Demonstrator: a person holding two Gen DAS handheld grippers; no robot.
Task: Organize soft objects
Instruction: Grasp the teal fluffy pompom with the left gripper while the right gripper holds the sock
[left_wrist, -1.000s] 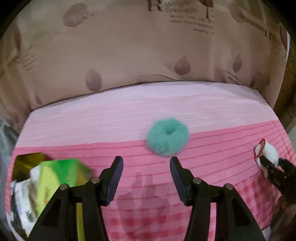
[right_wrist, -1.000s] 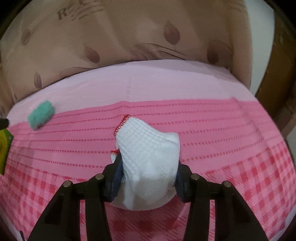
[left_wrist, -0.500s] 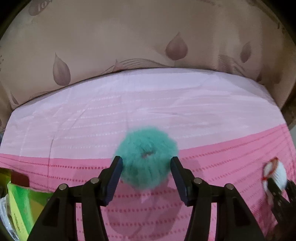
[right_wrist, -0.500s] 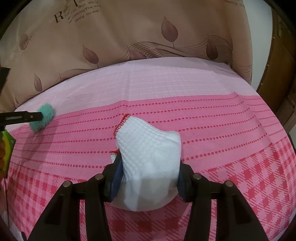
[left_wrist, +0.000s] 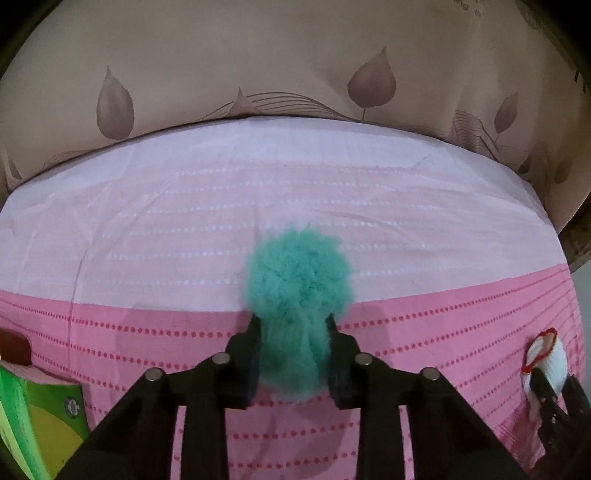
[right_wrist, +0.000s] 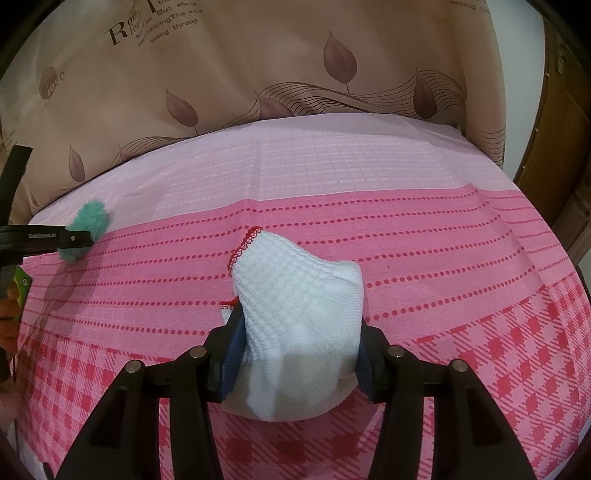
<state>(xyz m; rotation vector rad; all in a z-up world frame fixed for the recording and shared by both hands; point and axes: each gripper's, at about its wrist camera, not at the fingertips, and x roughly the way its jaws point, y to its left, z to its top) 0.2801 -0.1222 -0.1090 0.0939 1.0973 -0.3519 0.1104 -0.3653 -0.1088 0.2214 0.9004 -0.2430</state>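
Note:
My left gripper (left_wrist: 293, 325) is shut on a fluffy teal pom-pom ring (left_wrist: 297, 284), squeezed between its fingers just above the pink tablecloth (left_wrist: 147, 236). The same pom-pom (right_wrist: 88, 225) and the left gripper (right_wrist: 79, 236) show at the far left of the right wrist view. My right gripper (right_wrist: 297, 325) is shut on a white waffle-knit cloth with red edging (right_wrist: 299, 299), bunched between its fingers. That cloth (left_wrist: 546, 358) shows at the right edge of the left wrist view.
A green and yellow box (left_wrist: 33, 417) stands at the table's left edge. A beige leaf-print curtain (right_wrist: 295, 74) hangs behind the table. The pink cloth covers the table (right_wrist: 443, 236), checked toward the front. A wooden door frame (right_wrist: 561, 147) is at the right.
My left gripper moved forward around the teal pom-pom and closed on it, squashing it. My right gripper has kept hold of the white cloth and barely moved.

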